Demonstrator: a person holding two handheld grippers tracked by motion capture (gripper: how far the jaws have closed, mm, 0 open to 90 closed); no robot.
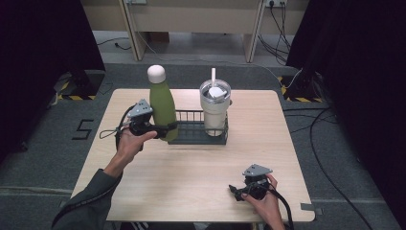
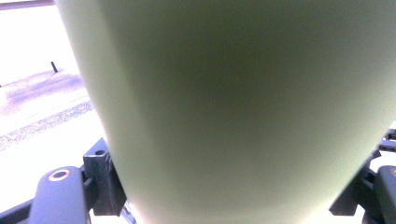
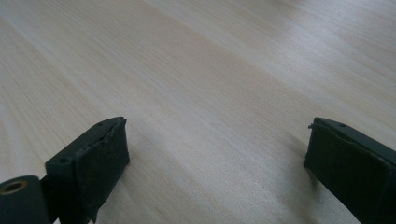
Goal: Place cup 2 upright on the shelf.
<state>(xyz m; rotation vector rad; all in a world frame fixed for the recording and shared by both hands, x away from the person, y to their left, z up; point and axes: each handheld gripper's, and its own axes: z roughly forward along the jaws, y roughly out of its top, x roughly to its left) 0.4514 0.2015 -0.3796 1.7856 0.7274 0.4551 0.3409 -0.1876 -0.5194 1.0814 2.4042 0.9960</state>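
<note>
While the left gripper [image 1: 165,130] clamps the green bottle [image 1: 162,103] upright at the left end of the black wire basket [image 1: 198,135], a lidded tumbler [image 1: 215,109] with a straw stands inside the basket's right half; the right gripper [image 3: 217,154] rests open-jawed on the wooden table [image 1: 191,182].

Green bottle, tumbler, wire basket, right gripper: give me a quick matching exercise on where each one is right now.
Things:
1. green bottle
2. tumbler
3. wire basket
4. right gripper

Places or states:
A. jaws open, over bare tabletop
B. clamped in the left gripper
C. standing inside the basket
D. black, at mid-table

Pairs: 1-B, 2-C, 3-D, 4-A
</note>
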